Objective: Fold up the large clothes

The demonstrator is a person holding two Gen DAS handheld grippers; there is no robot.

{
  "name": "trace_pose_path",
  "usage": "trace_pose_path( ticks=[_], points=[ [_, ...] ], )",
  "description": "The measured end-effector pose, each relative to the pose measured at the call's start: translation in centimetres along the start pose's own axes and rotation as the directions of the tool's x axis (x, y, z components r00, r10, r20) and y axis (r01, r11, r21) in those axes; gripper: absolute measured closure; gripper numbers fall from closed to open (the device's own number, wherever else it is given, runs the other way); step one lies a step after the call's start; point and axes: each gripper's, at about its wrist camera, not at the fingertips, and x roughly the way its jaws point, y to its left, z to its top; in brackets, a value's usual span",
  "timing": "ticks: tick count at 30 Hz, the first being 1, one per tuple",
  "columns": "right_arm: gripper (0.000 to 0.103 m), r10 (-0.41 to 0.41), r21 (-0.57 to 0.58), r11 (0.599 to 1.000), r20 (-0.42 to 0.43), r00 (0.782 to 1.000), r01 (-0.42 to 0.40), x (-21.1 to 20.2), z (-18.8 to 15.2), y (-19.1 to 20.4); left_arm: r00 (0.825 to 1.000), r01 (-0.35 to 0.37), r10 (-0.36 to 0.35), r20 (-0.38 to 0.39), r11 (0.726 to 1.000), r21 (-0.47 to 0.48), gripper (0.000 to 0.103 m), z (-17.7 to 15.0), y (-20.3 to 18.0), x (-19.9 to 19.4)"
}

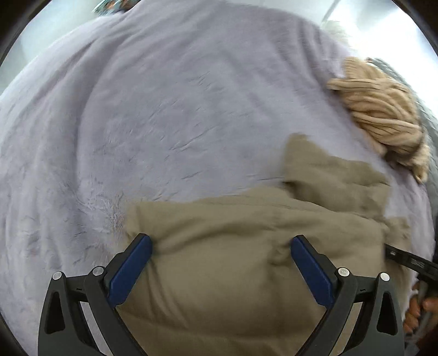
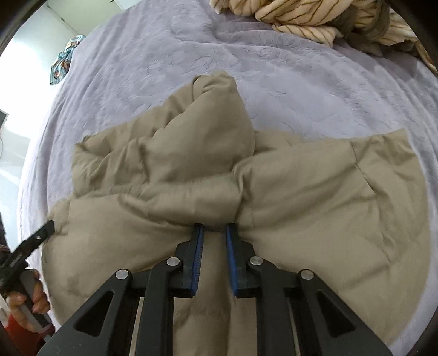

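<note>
Two claws over khaki padded garment (image 2: 191, 197) on bed (image 2: 301, 90): left claw (image 1: 220, 242) wide, right claw (image 2: 214, 228) pinching a narrow central ridge, likely to slip free.

The jacket (image 2: 219, 178) lies spread on the bed (image 2: 301, 82), at its near side. Far right of it on the bed lies a heap of striped cloth (image 2: 314, 16); a patterned cloth (image 2: 61, 61) lies at the bed's far left edge. In the left wrist view, a knitted garment (image 1: 383, 115) lies to the jacket's far right.
</note>
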Motion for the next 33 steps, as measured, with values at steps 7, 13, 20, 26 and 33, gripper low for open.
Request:
trace_pose_path(
  ticks=[7,13,20,26,33],
  points=[
    [0.086,-0.004,0.032,0.999,0.016,1.0,0.004,2.7,2.1,0.0,1.0,-0.016,0.016,-0.018,1.0,-0.02,0.001,0.8,1.0,2.2],
    [0.082,-0.01,0.065,0.998,0.016,1.0,0.009,0.7,2.5,0.1,0.999,-0.051,0.051,-0.01,0.999,-0.016,0.001,0.6,1.1,-0.8],
    [0.065,0.008,0.074,0.997,0.026,1.0,-0.01,-3.6,-0.9,1.3,0.996,-0.082,0.082,-0.028,0.996,-0.018,0.001,-0.7,2.6,-4.9],
    [0.061,0.043,0.084,0.996,-0.013,0.999,-0.041,-5.6,-5.5,3.1,0.995,-0.095,0.094,-0.03,0.995,-0.019,0.001,-1.8,3.3,-7.0],
    [0.058,0.063,0.109,0.992,-0.068,0.996,-0.055,-5.4,-9.5,4.3,0.991,-0.126,0.125,-0.05,0.992,-0.017,0.001,-3.1,4.2,-7.4]
  ],
)
